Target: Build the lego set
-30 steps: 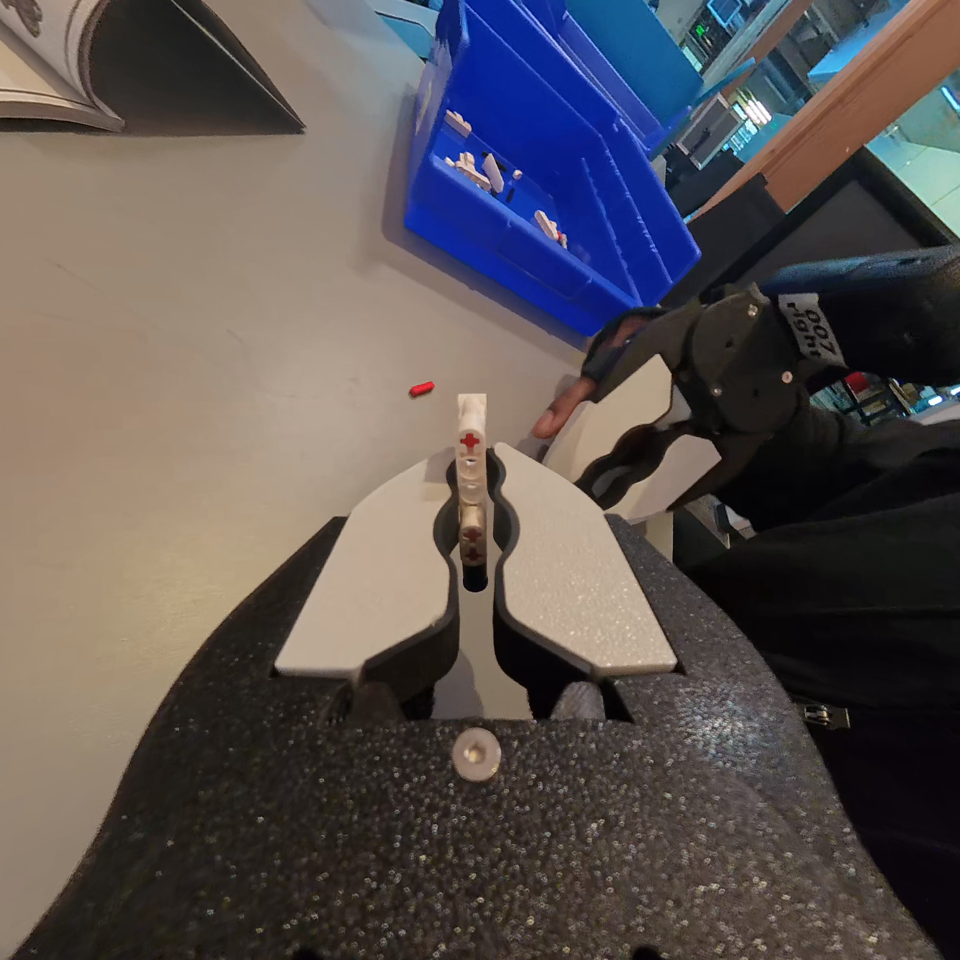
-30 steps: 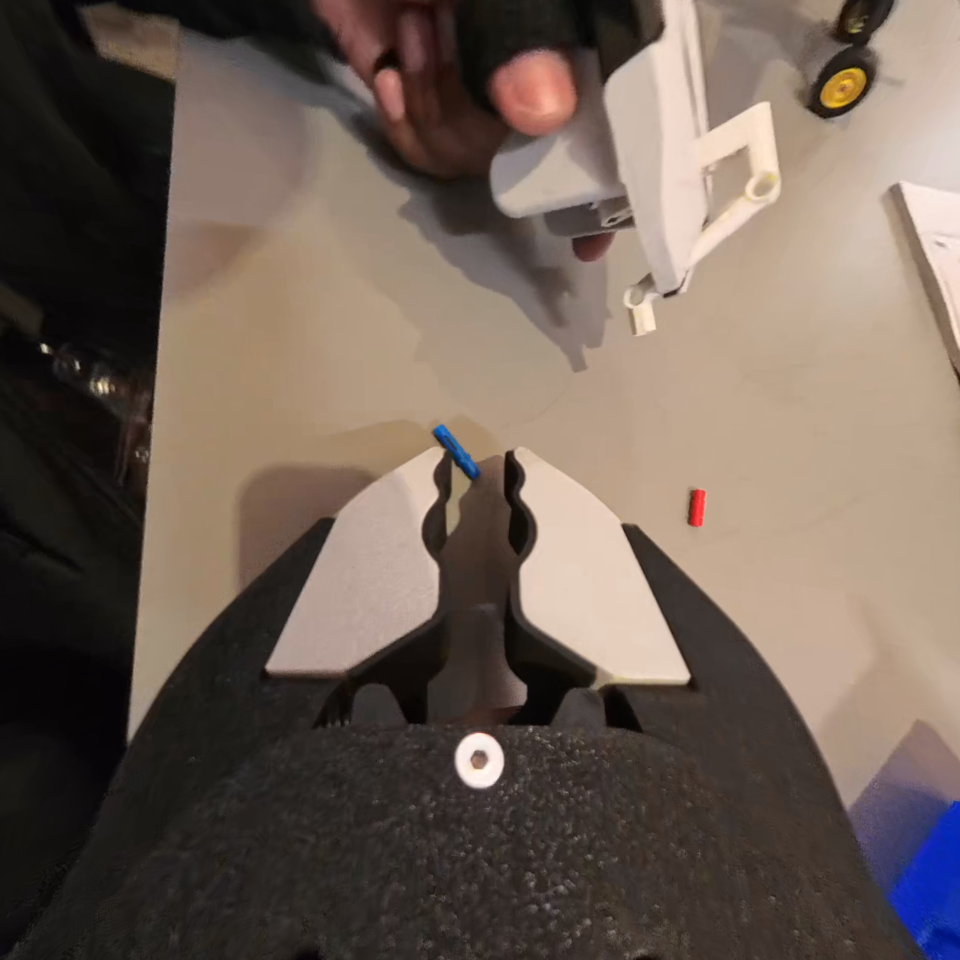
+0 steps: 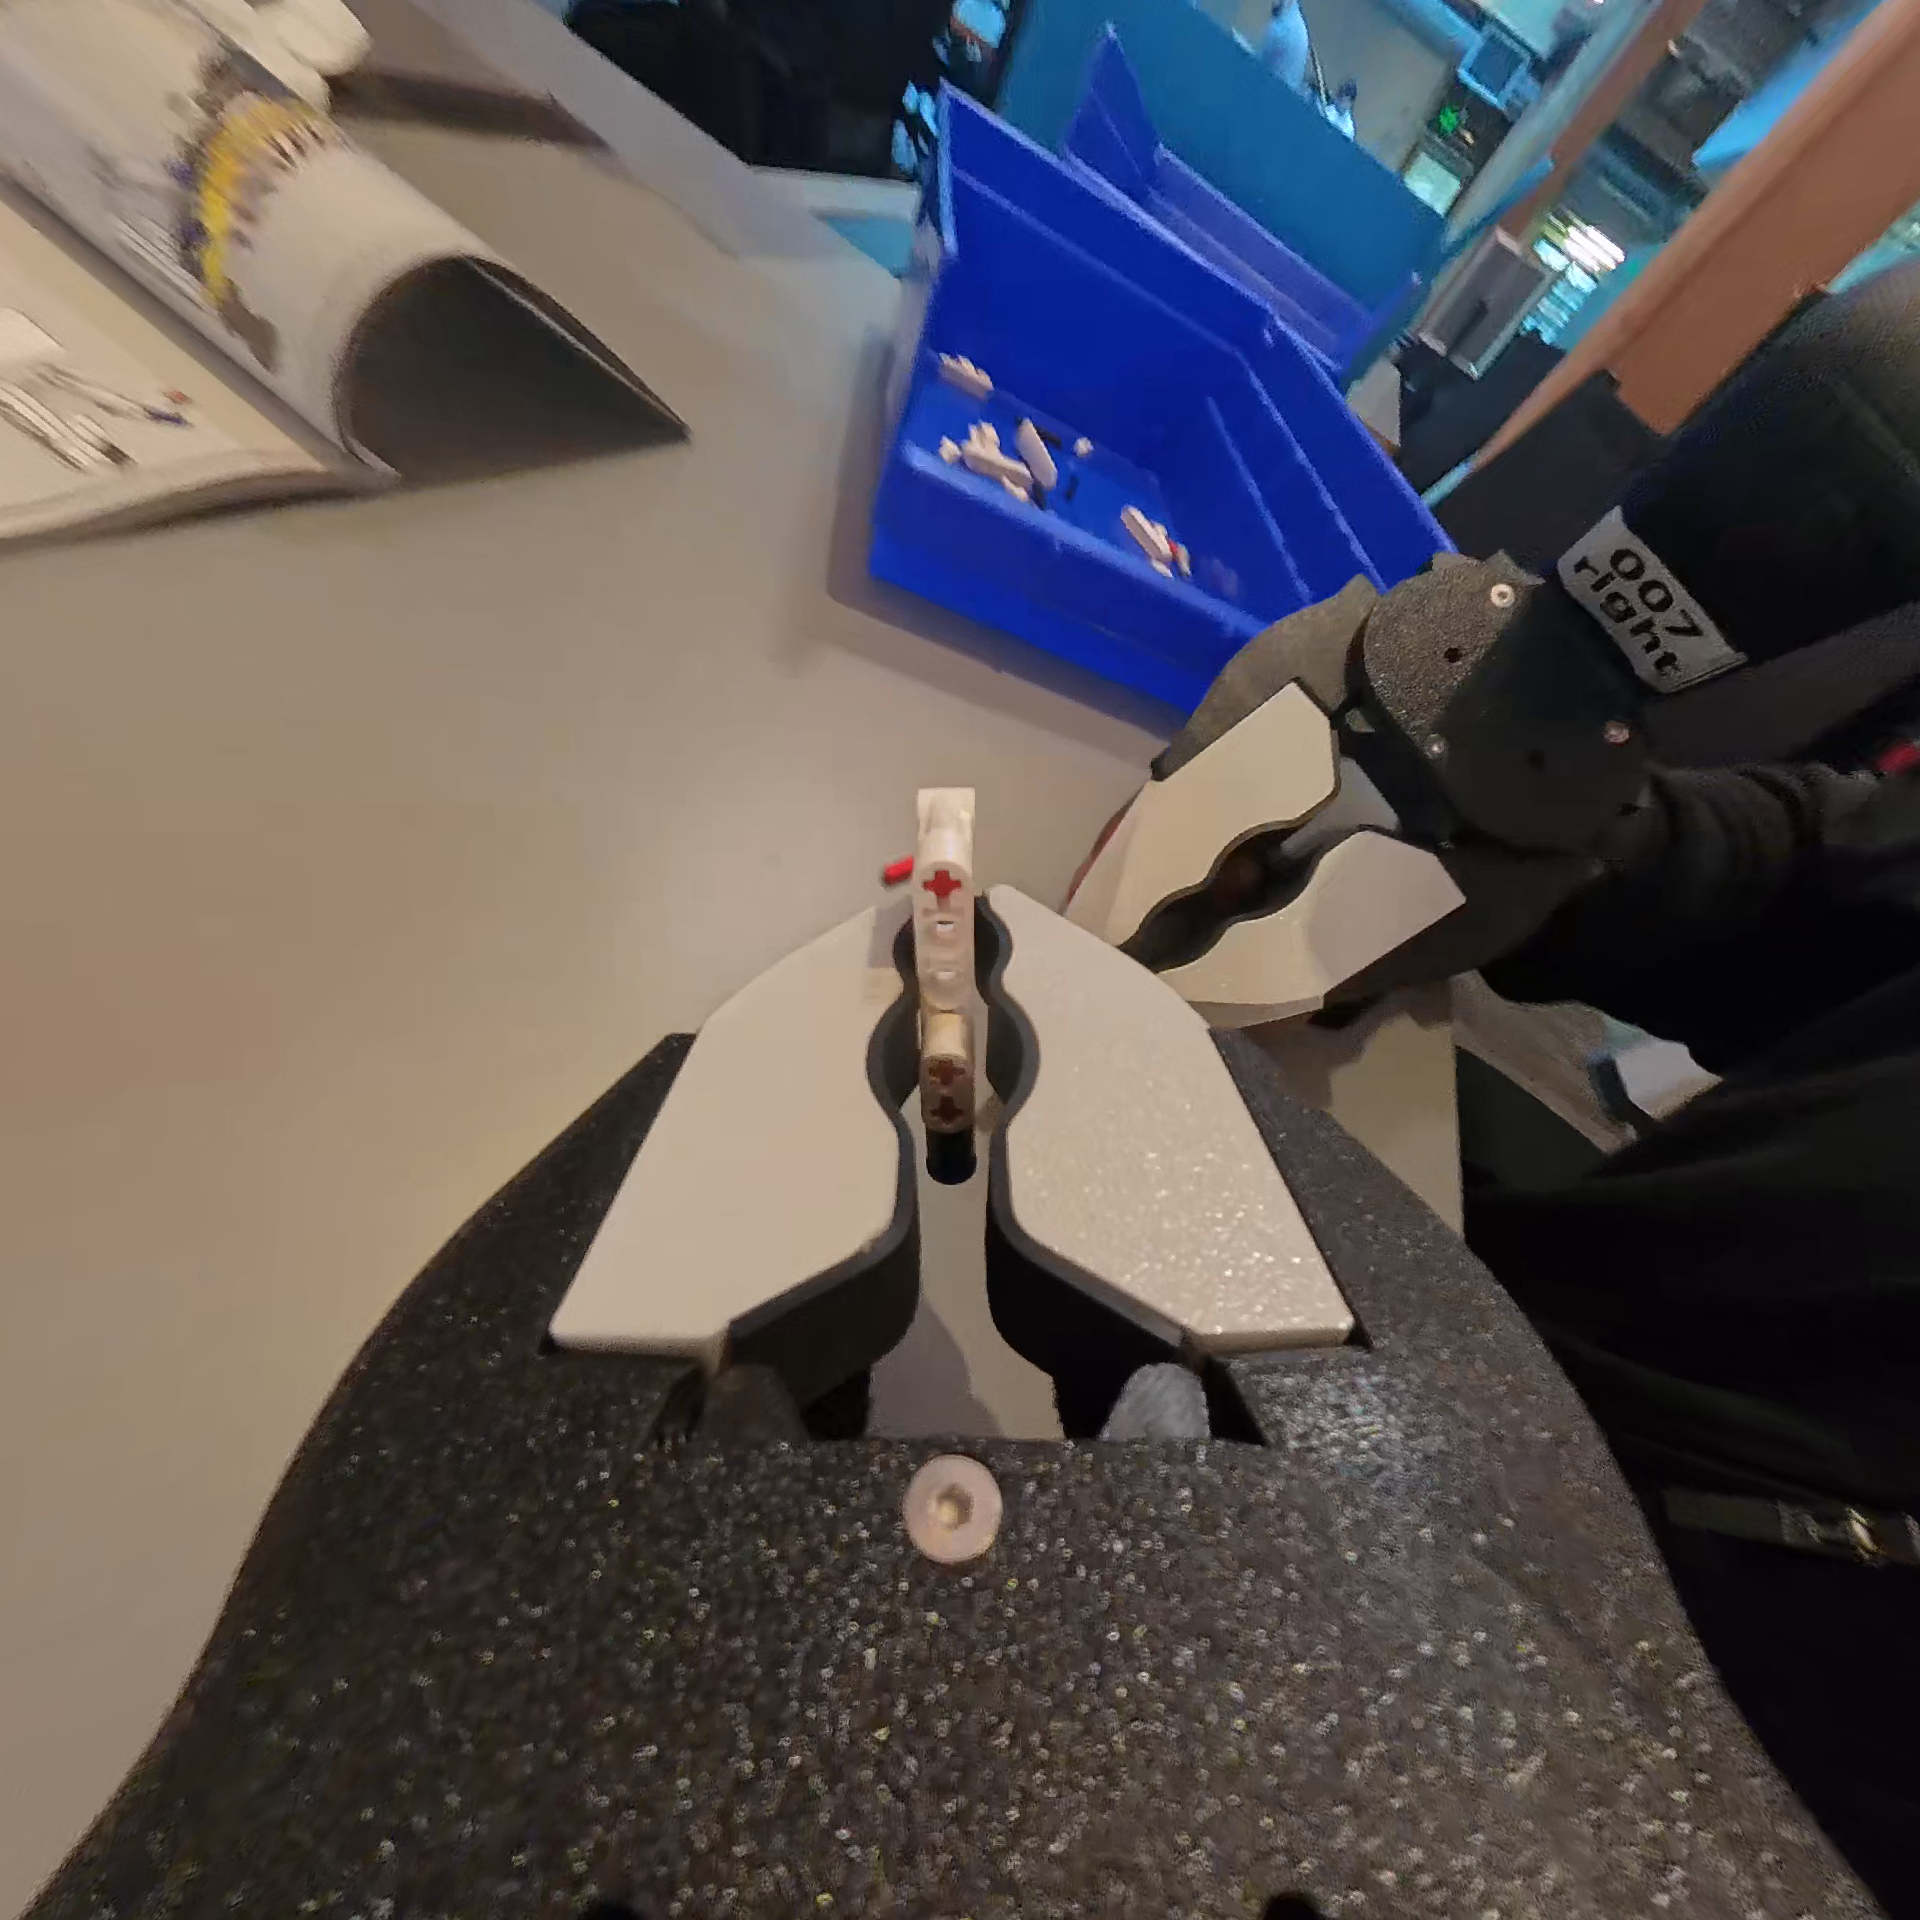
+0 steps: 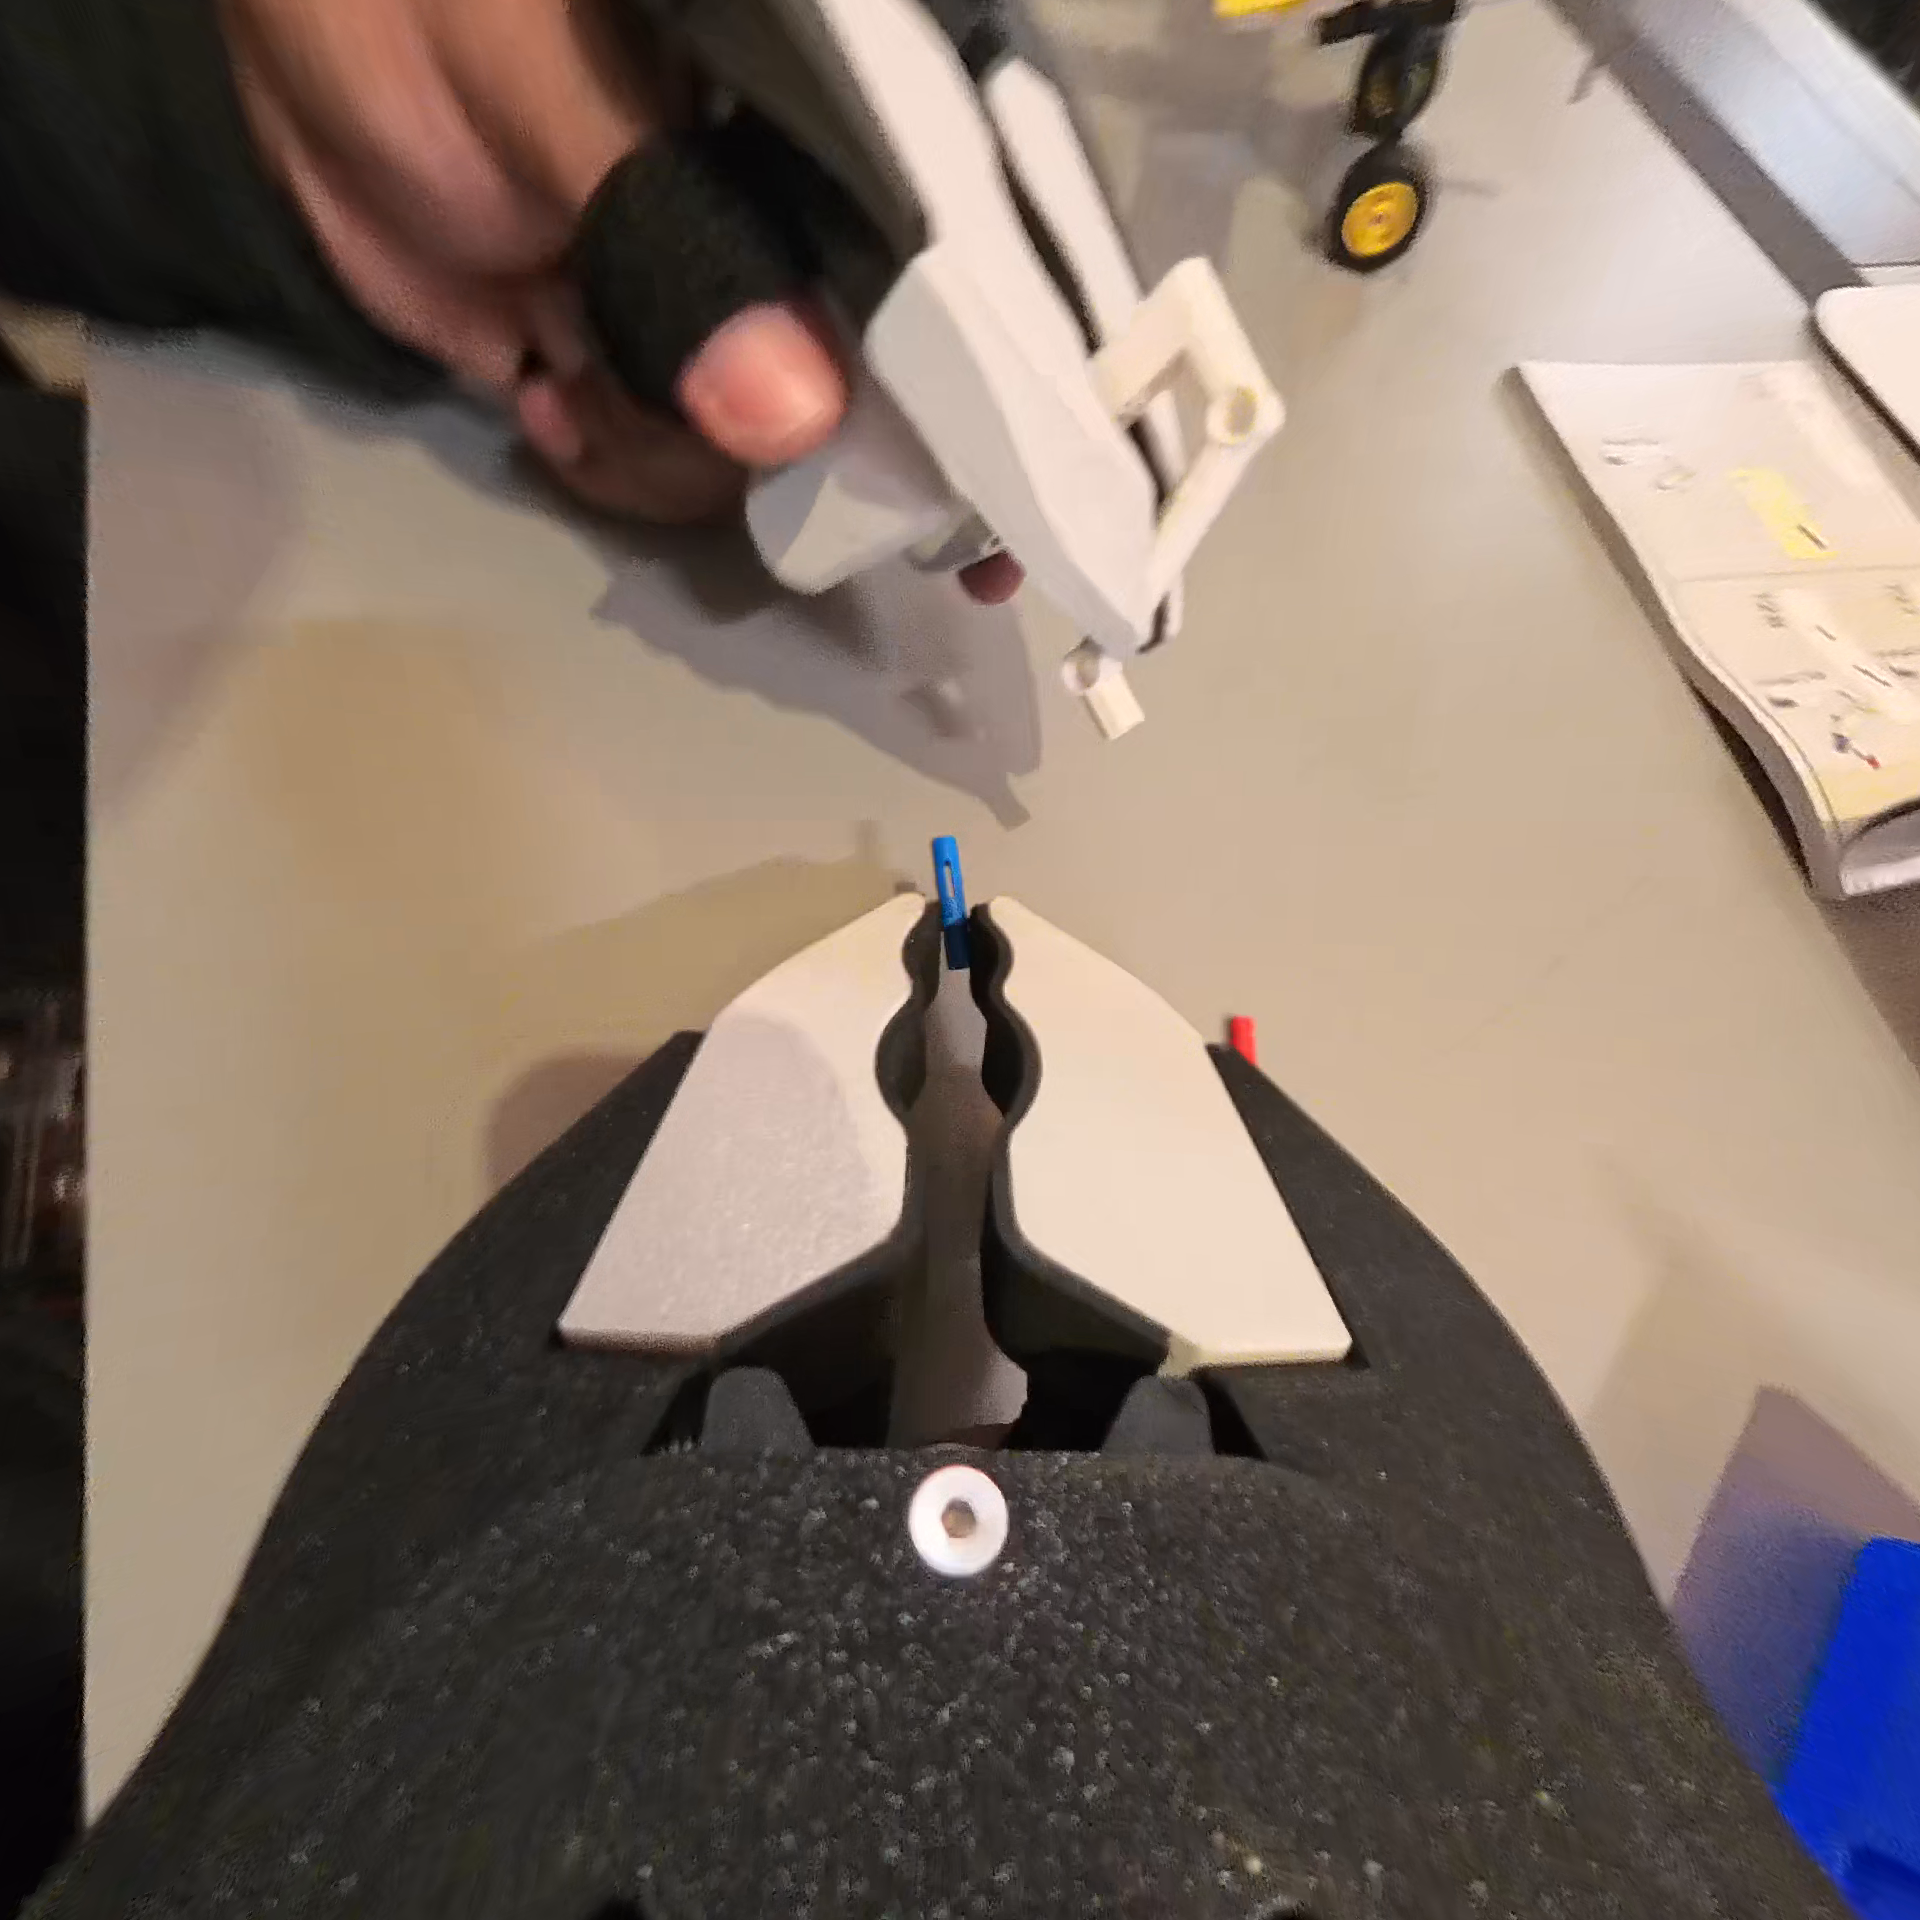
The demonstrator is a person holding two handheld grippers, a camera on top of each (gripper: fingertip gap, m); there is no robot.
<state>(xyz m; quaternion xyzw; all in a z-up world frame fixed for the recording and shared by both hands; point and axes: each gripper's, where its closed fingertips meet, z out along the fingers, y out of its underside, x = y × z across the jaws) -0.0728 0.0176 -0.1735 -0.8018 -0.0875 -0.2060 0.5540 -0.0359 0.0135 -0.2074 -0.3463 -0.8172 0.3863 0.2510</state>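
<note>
Pinching a tiny blue pin (image 4: pixel 950 902), the right gripper (image 4: pixel 954 914) has both tips pressed on the pin's lower half. Pin is thin & round w/ a little slot on its side. Its long axis runs straight out along the fingers, free end poking past the tips twd the left gripper (image 4: pixel 1039 582) across the grey table (image 4: pixel 1455 935).

Left gripper (image 3: pixel 945 935) is clamped on a white toy beam (image 3: pixel 943 935). Beam is long & flat, w/ small holes and red cross-shaped pegs in it, plus a stubby end piece sticking up past the tips. Long axis lies along the fingers, pointing away from the camera.

Nearby: a small red pin (image 3: pixel 890 871) lies on the table just beside the beam's tip. Blue bin (image 3: pixel 1091 499) w/ white bits sits further back, an open booklet (image 3: pixel 208 343) at the far left. A yellow-wheeled toy (image 4: pixel 1377 218) stands well apart
</note>
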